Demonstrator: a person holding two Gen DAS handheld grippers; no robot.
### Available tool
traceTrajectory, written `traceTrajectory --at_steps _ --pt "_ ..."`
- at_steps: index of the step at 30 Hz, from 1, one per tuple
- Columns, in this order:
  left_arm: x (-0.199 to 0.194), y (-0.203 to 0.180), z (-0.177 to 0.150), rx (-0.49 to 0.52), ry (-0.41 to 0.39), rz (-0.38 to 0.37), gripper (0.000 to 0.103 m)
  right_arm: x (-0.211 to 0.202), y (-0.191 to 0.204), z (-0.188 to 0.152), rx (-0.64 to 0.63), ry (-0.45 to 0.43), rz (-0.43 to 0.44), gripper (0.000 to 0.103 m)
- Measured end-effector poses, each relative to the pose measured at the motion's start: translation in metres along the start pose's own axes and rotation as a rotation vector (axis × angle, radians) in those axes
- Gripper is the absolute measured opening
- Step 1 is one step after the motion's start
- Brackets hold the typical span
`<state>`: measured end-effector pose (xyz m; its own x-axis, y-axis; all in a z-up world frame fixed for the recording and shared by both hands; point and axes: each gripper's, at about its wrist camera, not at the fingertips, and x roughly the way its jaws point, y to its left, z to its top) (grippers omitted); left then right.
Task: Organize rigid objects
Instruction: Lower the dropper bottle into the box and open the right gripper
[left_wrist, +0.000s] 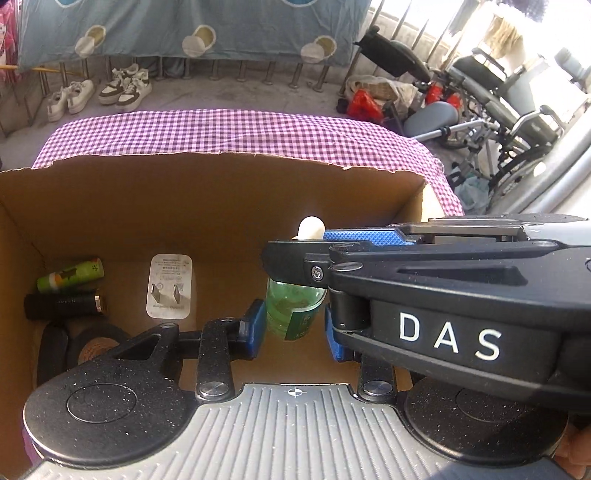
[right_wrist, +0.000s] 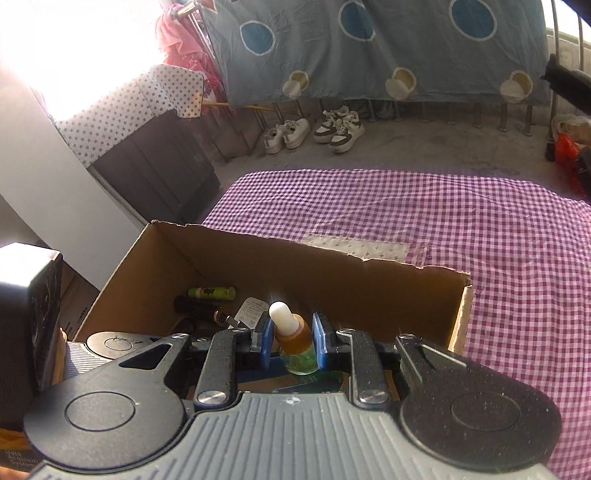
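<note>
A small green dropper bottle (left_wrist: 291, 314) with a white rubber bulb hangs inside the open cardboard box (left_wrist: 207, 173). My right gripper (right_wrist: 293, 341) is shut on the dropper bottle (right_wrist: 295, 338) at its amber collar. In the left wrist view the right gripper (left_wrist: 306, 254) reaches in from the right, above the bottle. My left gripper (left_wrist: 295, 328) is open, its blue pads on either side of the bottle's body and apart from it.
On the box floor lie a green tube (left_wrist: 70, 275), a black cylinder (left_wrist: 62, 304), black tape rolls (left_wrist: 88, 343) and a white charger plug (left_wrist: 169, 285). The box stands on a purple checked tablecloth (right_wrist: 480, 240). Shoes and a wheelchair stand on the floor beyond.
</note>
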<state>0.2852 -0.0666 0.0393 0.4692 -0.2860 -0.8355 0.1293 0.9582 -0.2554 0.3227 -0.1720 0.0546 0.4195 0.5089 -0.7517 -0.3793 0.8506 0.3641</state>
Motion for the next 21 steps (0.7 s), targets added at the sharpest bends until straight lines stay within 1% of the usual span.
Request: traceTrajectory --at_steps 3,9,13,15,17,21 --pt "0.001 0.002 -0.001 -0.012 0.009 -0.012 0.034 0.003 0.000 -0.003 -0.006 0.010 -0.012 0.025" --pt "0.002 0.000 0.000 -0.005 0.003 -0.008 0.035 0.012 0.001 -0.005 -0.022 0.037 -0.042 0.026" --pt "0.002 -0.002 -0.001 -0.005 0.000 -0.006 0.037 0.010 0.001 -0.006 -0.018 0.038 -0.040 0.027" --pt "0.002 -0.003 -0.001 0.000 -0.005 -0.005 0.039 0.009 0.000 -0.005 -0.016 0.028 -0.042 0.027" --pt "0.000 -0.004 -0.002 0.010 -0.017 -0.001 0.047 0.008 -0.002 -0.004 -0.007 0.017 -0.030 0.027" --pt "-0.005 -0.008 -0.003 0.034 -0.048 0.016 0.053 -0.002 -0.003 -0.004 0.008 -0.007 -0.024 0.028"
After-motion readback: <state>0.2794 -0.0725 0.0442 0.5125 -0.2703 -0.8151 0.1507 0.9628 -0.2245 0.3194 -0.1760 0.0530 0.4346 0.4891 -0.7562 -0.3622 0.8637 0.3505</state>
